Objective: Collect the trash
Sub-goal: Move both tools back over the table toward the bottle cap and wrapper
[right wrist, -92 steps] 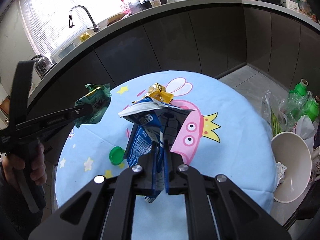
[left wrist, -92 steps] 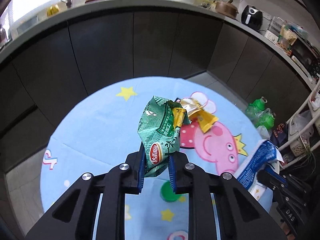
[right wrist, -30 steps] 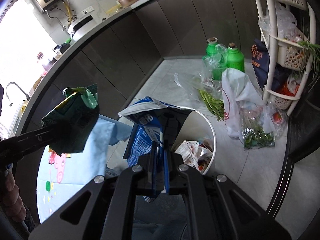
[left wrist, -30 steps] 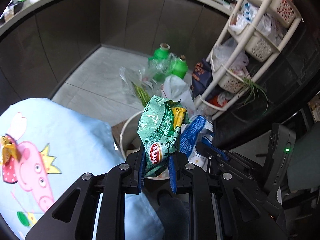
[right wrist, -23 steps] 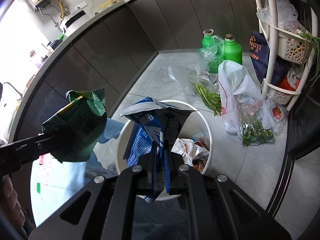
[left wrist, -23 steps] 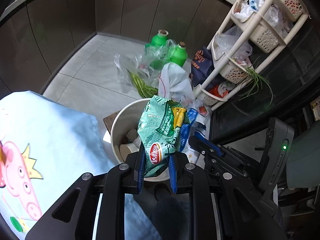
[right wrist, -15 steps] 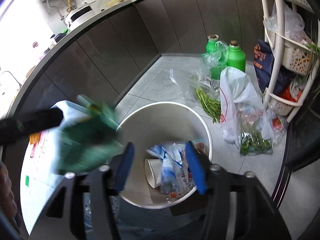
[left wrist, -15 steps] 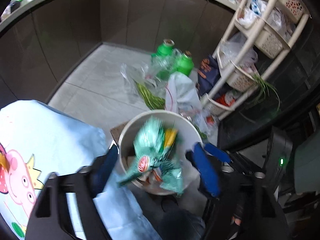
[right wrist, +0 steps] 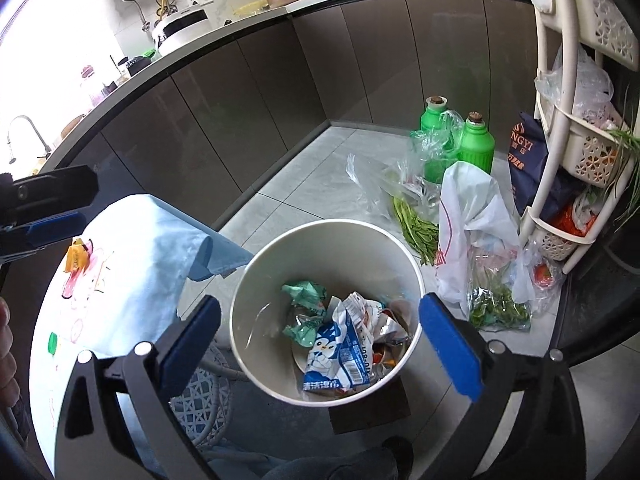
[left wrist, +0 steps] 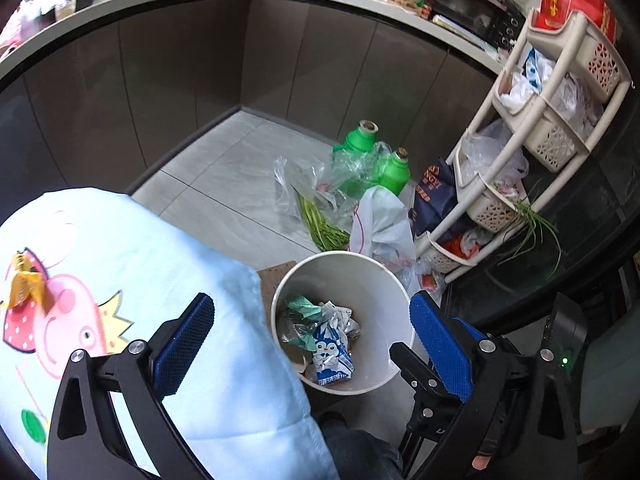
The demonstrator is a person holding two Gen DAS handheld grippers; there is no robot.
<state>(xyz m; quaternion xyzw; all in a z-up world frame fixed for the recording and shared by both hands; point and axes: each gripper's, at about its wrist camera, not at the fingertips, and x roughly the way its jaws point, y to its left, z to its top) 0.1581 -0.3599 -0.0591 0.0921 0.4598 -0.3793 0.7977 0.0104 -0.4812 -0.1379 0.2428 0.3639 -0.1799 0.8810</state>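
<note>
Two claws, the left gripper (left wrist: 312, 344) and right gripper (right wrist: 320, 336), have just been opening wide and empty. Their crinkly green snack bag (right wrist: 304, 296) and blue-and-white wrapper (right wrist: 336, 360) now lie inside the round white bin (right wrist: 256, 280). More trash waits on the table.

crumpled green wrapper (right wrist: 304, 294), blue wrapper (right wrist: 336, 354), inside bin (right wrist: 256, 280)

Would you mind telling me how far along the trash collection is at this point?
Done: the green snack bag and blue-and-white wrapper lie in the round white bin. In hand: nothing; the left gripper and right gripper have just opened, empty. Left: a yellow wrapper and green bottle cap on the light blue tablecloth.
</note>
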